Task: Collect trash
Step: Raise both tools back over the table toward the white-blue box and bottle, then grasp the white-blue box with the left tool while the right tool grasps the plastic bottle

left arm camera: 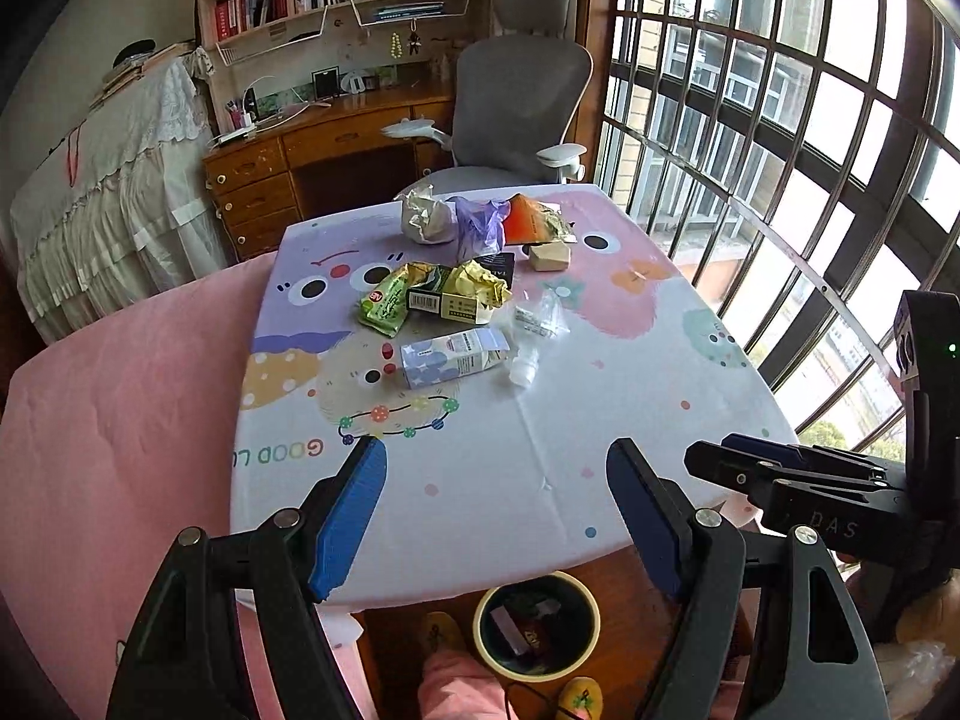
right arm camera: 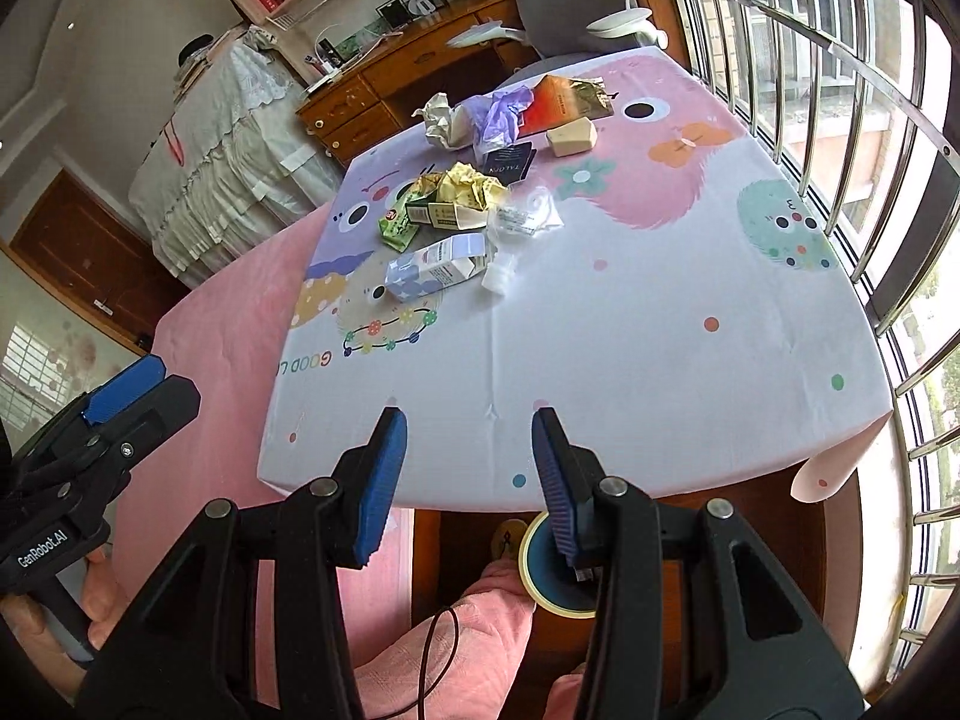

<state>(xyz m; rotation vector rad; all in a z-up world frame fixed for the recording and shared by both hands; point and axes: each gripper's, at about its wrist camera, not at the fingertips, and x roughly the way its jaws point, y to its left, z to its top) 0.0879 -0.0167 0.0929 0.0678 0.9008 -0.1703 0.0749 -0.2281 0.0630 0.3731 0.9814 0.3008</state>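
Left wrist view: my left gripper [left arm camera: 497,519] hangs released over the near table [left arm camera: 600,420] edge, nothing between its blue pads. The trash lies mid-table and beyond: a carton [left arm camera: 451,355], a clear bottle [left arm camera: 528,354], a green wrapper [left arm camera: 387,303], yellow paper [left arm camera: 480,282], a purple bag [left arm camera: 477,222]. The bin [left arm camera: 536,624] sits on the floor below the edge, beside my slippers. The chair [left arm camera: 516,108] stands behind the table.

Right wrist view: my right gripper [right arm camera: 468,480] is also spread and empty above the near edge. The bin [right arm camera: 540,564] is half hidden behind its right finger. The carton [right arm camera: 435,267] lies nearest, well ahead. The left gripper [right arm camera: 120,396] shows at the left edge.
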